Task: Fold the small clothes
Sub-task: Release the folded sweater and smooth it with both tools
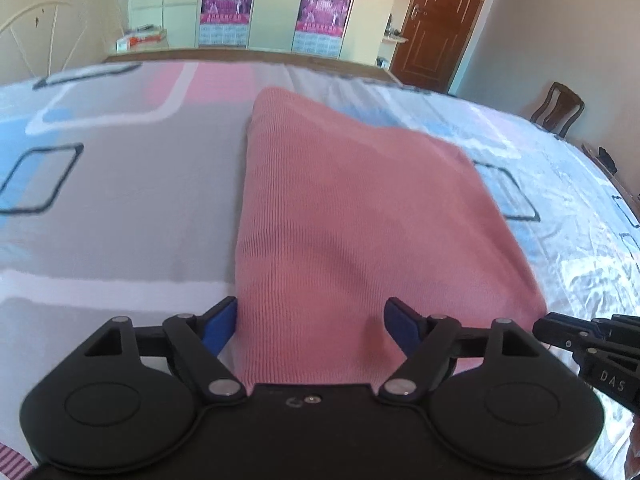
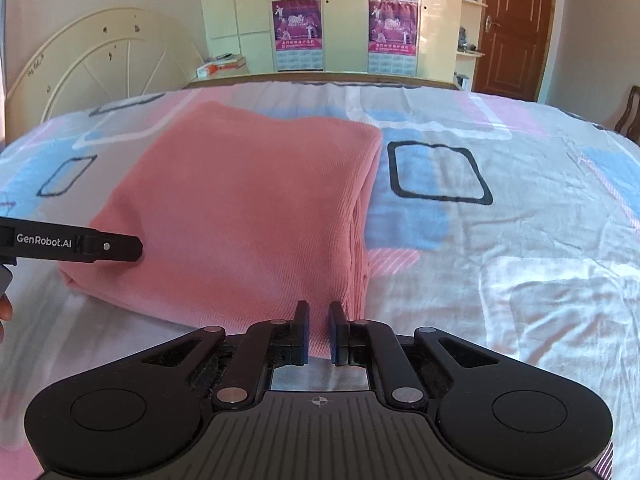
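Note:
A pink knit garment (image 1: 340, 208) lies folded in a rough rectangle on the bed, its stacked layers showing along the right side (image 2: 360, 240). My left gripper (image 1: 311, 322) stands open over the garment's near left edge, with cloth lying between the blue pads (image 1: 219, 326) and neither pad pressing it. One of its fingers (image 2: 116, 247) reaches in from the left in the right wrist view. My right gripper (image 2: 319, 332) is shut on the garment's near right corner, a strip of pink cloth pinched between the pads. In the left wrist view it shows at the right edge (image 1: 560, 330).
The bed sheet (image 2: 500, 280) is white with pink, blue and grey blocks and black squares, wrinkled on the right. A cream headboard (image 2: 100, 64) stands at the left, wardrobe doors with posters (image 2: 344, 20) behind, a brown door (image 2: 516, 28) and a wooden chair (image 1: 558, 108) at the right.

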The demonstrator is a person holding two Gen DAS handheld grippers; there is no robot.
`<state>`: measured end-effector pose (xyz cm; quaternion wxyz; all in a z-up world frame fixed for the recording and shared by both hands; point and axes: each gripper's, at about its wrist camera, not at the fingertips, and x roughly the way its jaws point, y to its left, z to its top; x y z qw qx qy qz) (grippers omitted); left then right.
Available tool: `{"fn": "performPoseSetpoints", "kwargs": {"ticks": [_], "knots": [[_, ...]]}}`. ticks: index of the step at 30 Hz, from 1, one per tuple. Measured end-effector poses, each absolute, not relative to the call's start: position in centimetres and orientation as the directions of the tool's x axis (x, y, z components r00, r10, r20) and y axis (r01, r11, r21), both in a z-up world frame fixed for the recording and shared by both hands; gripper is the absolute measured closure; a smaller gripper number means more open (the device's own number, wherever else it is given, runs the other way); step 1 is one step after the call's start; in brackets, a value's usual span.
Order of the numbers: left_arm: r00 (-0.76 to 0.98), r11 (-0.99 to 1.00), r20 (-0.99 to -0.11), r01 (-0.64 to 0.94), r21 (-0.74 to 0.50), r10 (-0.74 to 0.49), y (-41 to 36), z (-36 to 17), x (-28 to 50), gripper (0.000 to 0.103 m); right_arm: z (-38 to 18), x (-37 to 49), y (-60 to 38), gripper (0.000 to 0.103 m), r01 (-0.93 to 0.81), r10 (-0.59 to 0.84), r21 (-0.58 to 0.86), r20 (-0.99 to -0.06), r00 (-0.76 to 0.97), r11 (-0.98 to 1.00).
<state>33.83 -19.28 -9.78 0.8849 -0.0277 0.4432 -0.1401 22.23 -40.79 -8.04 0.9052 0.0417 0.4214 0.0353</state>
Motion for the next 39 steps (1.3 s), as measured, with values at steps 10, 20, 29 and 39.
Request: {"fn": "performPoseSetpoints", "kwargs": {"ticks": [10,20,29,39], "knots": [[0.614,0.957,-0.736,0.222,-0.186,-0.285,-19.3,-8.1,36.4,0.02,-5.1,24.3,-41.0,0.05,0.017,0.098,0.158,-0.691,0.717,0.987],[0.587,0.957,-0.756,0.188,-0.221,-0.29,-19.2,-10.4,39.5,0.028,-6.9,29.2,-41.9,0.076,0.073,0.075,0.172,-0.721,0.689,0.982],[0.579,0.958,-0.763,0.196,-0.211,-0.287,-19.2,-10.7,39.7,0.017,-8.2,29.7,-42.9,0.083,0.078,0.072,0.163,-0.75,0.658,0.984],[0.526,0.941,-0.781,0.215,-0.262,-0.338,-19.3,-10.9,41.4,0.007,-7.4,30.9,-43.8,0.036,0.067,0.149,0.257,-0.73,0.668,0.964]]}}
